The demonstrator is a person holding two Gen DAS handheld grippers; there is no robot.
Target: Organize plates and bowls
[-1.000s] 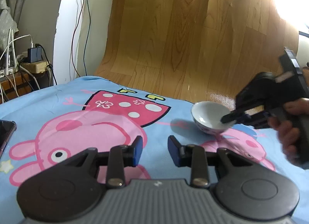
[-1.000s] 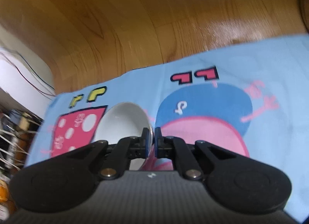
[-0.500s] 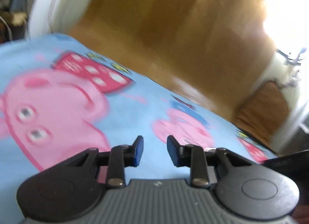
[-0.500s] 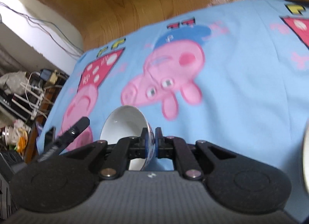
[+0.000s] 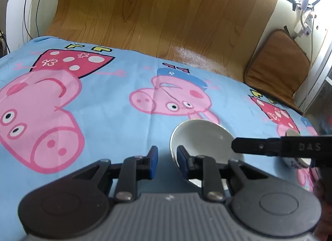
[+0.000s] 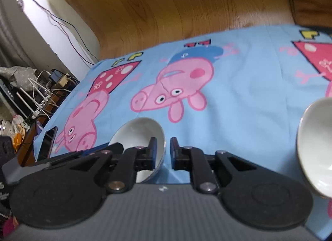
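Blue cartoon-pig cloth (image 5: pixel 103 95), wooden floor (image 5: pixel 166 12) at 12 o'clock. At 6 o'clock on cloth: white ceramic bowl (image 6: pixel 141 130), rim between opening jaws of right claw (image 6: pixel 162 149), released. Left claw (image 5: pixel 167 158) closing, rim just inside, unpinched. Seat wall deep before clenching; steer clear of 2nd white bowl (image 6: pixel 317 147) at 3 o'clock.
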